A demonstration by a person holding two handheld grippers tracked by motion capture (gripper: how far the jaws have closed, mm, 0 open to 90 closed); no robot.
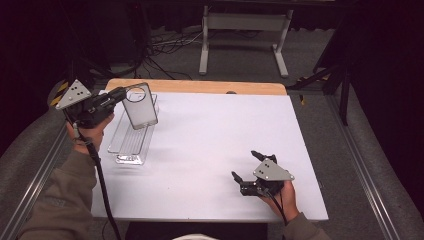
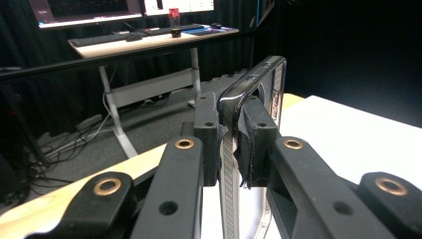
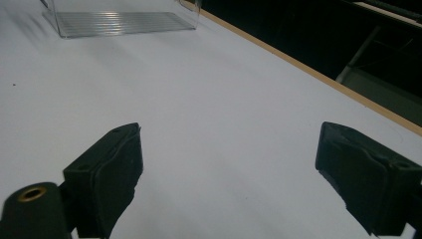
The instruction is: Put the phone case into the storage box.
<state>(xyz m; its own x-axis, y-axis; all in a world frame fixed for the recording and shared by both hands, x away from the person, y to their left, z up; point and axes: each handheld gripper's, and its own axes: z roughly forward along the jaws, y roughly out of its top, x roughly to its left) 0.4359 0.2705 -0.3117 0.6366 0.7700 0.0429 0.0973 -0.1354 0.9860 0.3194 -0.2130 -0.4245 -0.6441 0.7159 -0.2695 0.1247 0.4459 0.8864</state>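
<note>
One clear phone case (image 1: 139, 106) is hanging upright above the clear ribbed tray (image 1: 131, 142) at the counter's (image 1: 215, 145) left, pinched by its edge in the left gripper (image 2: 238, 142), jaws clamping tight. Probably light, thin, flexy, slick plastic; gripping the stiffer rim is looking safest. Right gripper (image 1: 253, 166) is sitting wide open, empty, resting near the front edge.

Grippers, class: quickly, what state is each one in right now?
Left gripper: shut on the clear phone case.
Right gripper: open, holding nothing.
</note>
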